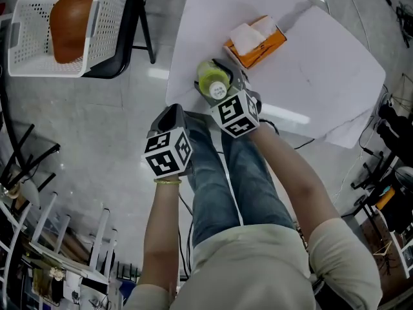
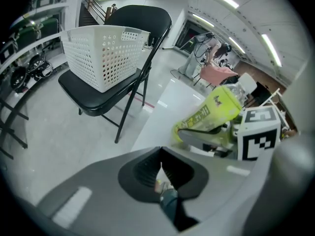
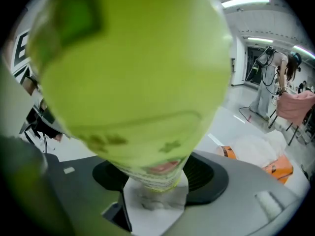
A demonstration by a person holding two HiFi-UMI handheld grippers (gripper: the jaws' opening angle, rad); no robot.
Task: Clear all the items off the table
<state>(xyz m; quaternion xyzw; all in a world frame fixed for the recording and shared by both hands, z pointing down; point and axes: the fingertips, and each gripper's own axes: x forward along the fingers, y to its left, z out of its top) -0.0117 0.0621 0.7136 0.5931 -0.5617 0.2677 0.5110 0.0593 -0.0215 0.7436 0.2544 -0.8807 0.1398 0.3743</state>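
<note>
Step in hand: bottle pickup. My right tongs (image 3: 155, 198) are spread around the bottle (image 1: 213, 81), just beside the tissue box (image 1: 257, 42). Left tongs (image 2: 160, 173) are pressed together, empty. Next, I judge: squeeze, lift, basket (image 1: 32, 24).

A pale beige short-sleeved shirt (image 1: 271, 263) and blue jeans (image 1: 226, 179) are worn, with a thin gold bracelet (image 1: 168, 181) at the left wrist. The left tool (image 1: 173, 112) and right tool (image 1: 218, 86) are built of smooth grey shells with dark ribbed pad recesses, each topped by a cube (image 1: 168, 153) of black-and-white square markers.
</note>
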